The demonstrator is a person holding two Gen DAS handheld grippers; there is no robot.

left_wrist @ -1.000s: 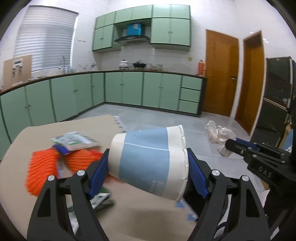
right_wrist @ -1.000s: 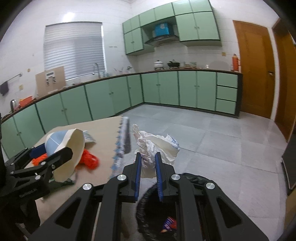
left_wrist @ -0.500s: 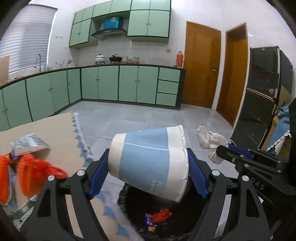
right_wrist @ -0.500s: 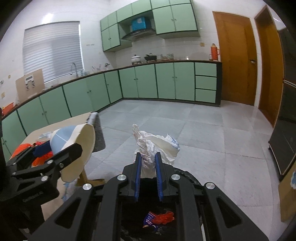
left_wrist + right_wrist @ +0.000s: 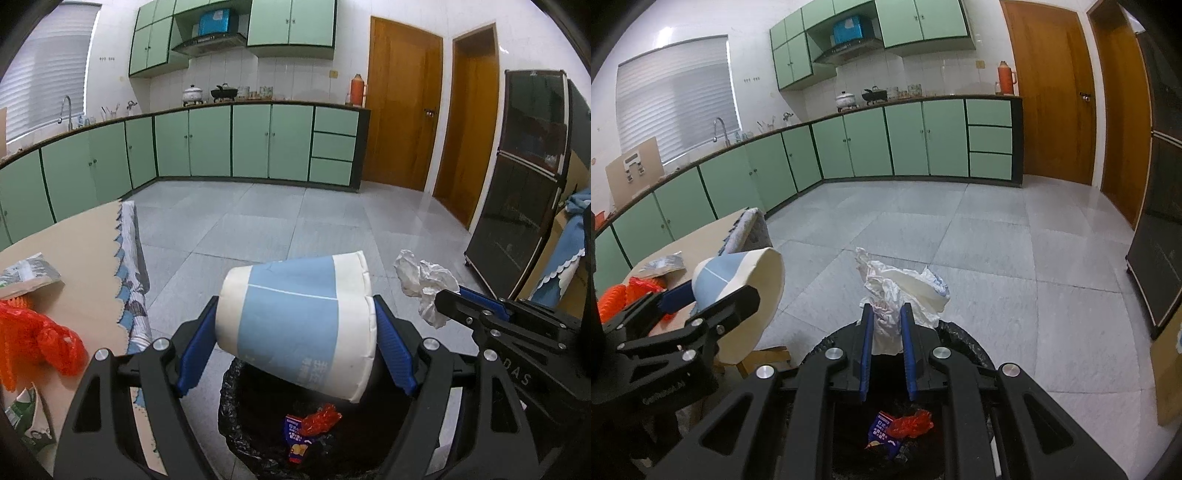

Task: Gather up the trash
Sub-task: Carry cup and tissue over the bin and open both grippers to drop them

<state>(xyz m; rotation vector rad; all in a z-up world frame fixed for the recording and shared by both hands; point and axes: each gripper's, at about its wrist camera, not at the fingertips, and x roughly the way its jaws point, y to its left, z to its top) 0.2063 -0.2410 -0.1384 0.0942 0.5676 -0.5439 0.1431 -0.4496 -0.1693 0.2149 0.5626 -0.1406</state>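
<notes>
My left gripper (image 5: 295, 321) is shut on a blue and white paper cup (image 5: 291, 321) lying sideways between its blue pads, held above the black-lined bin (image 5: 236, 417). The same cup (image 5: 738, 284) shows at the left of the right wrist view. My right gripper (image 5: 886, 325) is shut on a crumpled white paper wad (image 5: 901, 291), also over the bin (image 5: 964, 343). That wad (image 5: 424, 284) appears at the right of the left wrist view. Red and blue wrappers (image 5: 897, 428) lie at the bin's bottom.
A tan table (image 5: 74, 251) stands to the left with orange netting (image 5: 33, 339), a flat packet (image 5: 26, 273) and a patterned cloth (image 5: 129, 266) over its edge. Green cabinets line the far wall. A dark cabinet (image 5: 524, 184) stands at the right on the grey tiled floor.
Both grippers have swung from over the table to above the bin and come lower. The cup and the paper wad stay gripped. The bin's inside has come into view.
</notes>
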